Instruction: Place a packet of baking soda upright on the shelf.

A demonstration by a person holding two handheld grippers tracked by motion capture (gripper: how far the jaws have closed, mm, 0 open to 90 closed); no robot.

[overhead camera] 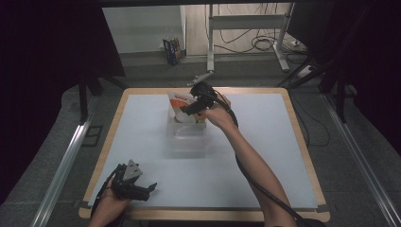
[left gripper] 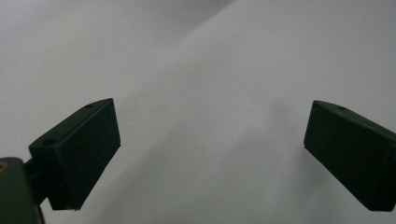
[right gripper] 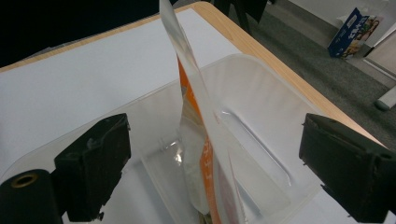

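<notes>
A clear plastic bin (overhead camera: 187,134) stands near the middle of the white table. An orange and white pouch (overhead camera: 181,105) stands upright at the bin's far end. My right gripper (overhead camera: 195,107) hovers over that end. In the right gripper view its jaws are wide apart on either side of the pouch (right gripper: 201,135), seen edge-on inside the bin (right gripper: 261,98), and neither jaw touches it. My left gripper (overhead camera: 150,187) rests near the table's front left corner, open, with bare table (left gripper: 219,93) between its jaws.
The table's wooden edge (right gripper: 275,58) runs just beyond the bin. On the floor behind the table stand a small printed box (overhead camera: 173,49), metal desk legs (overhead camera: 211,35) and cables (overhead camera: 262,43). Dark curtains hang on both sides.
</notes>
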